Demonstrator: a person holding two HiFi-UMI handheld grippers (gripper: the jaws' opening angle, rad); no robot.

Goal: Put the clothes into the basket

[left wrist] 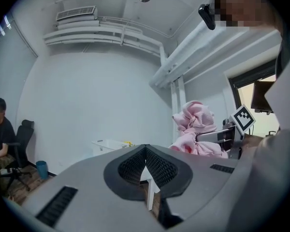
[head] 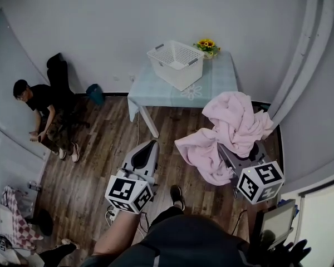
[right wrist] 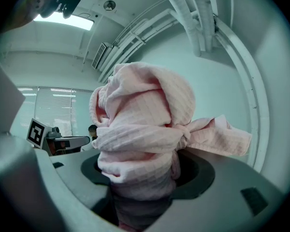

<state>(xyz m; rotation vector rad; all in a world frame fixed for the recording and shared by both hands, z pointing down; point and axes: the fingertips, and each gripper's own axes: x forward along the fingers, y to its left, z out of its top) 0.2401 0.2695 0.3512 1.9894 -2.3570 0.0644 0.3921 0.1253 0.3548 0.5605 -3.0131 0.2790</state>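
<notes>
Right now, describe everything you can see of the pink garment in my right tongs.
The pink garment is soft, pale pink cloth with a fine waffle-like grid weave. It is crumpled into a loose bundle, clamped in the right tongs and bulging above them, one flap sticking out sideways, folds draping over the gripper's body. It is held in the air over the wooden floor, short of the table with the white basket. Only the tongs appear to touch it.

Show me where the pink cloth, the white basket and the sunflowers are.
pink cloth (head: 236,124), head view, on its bunched upper folds.
white basket (head: 172,74), head view, on its near side wall.
sunflowers (head: 206,44), head view, on the yellow blooms.
</notes>
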